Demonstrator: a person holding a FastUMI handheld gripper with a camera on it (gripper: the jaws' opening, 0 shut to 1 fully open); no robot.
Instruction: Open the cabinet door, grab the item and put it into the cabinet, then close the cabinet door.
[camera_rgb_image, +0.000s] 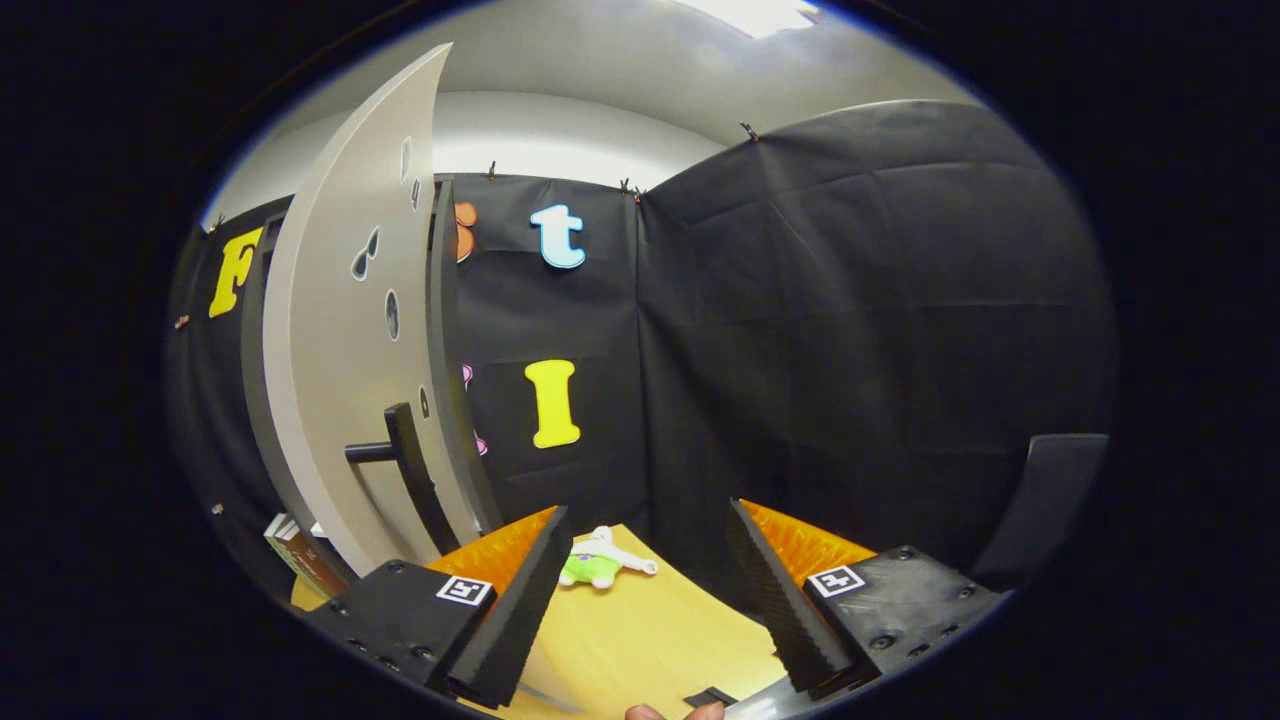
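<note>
At the bottom edge of the frame, a fingertip of the person's hand (675, 712) is just seen below the tool (645, 600). The tool is held wide, its two fingers well apart with nothing between them but bare table (640, 640). Just ahead of the fingers, lower centre of the frame, a small soft toy (600, 562), white with a green part, is seen lying on the yellow table; it is taken to be the item for the cabinet and is not yet gripped. To the left of centre the cabinet door (340, 330) is seen swung open, edge-on, tall and pale, with a dark bar handle (400, 450) standing out from its face at lower left. Behind it the dark cabinet frame (445, 340) is noted; the interior cannot be made out. A few books (295, 550) are glimpsed low at the door's foot. A dark chair back (1050, 490) is seen at lower right, beyond the right finger. Risks are judged as follows: the toy is soft and lies flat, so a shallow approach could push it along the table rather than close on it; a limb alone might be pinched and slip. The open door stands near the left finger, so a swing to the left could knock it.
</note>
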